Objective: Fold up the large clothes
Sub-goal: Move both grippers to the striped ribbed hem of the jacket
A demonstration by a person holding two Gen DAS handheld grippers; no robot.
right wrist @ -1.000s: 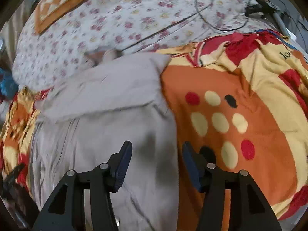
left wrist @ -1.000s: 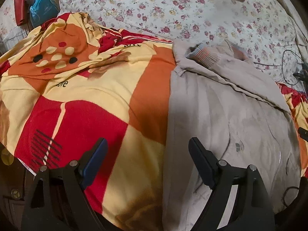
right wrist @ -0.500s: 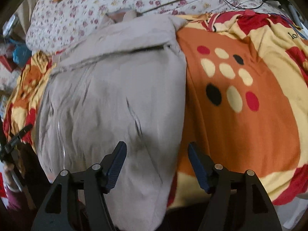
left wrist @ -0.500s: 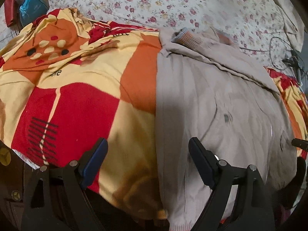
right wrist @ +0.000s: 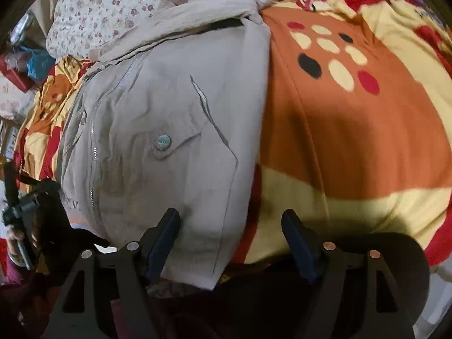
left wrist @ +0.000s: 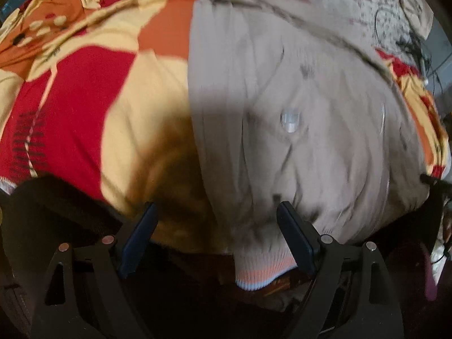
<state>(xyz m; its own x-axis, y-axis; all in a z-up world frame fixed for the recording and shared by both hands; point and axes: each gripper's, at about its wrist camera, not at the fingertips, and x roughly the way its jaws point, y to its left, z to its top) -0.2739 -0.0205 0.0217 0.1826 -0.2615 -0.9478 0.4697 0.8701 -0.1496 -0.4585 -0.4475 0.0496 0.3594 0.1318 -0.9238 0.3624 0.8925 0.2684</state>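
Note:
A beige jacket point(left wrist: 296, 107) lies flat on a red, orange and yellow blanket point(left wrist: 99, 84), its ribbed striped hem point(left wrist: 260, 268) hanging over the near edge of the bed. My left gripper point(left wrist: 217, 234) is open above that near edge, the jacket's left hem corner between its wide-spread fingers, pads not touching. In the right wrist view the jacket point(right wrist: 169, 141) shows its zip and a pocket button point(right wrist: 162, 142). My right gripper point(right wrist: 230, 243) hovers over the jacket's right bottom corner, jaws opening, cloth between them but not pressed.
A floral quilt point(right wrist: 107, 14) covers the far part of the bed. Black cables point(left wrist: 415, 42) lie at the far right. A blue bag and red box point(right wrist: 25, 65) sit at the far left. The other hand-held gripper point(right wrist: 19, 212) shows at the left edge.
Both grippers have drawn back toward the near edge of the bed and tilted further down. The right gripper's jaws have spread wider. The jacket lies unmoved.

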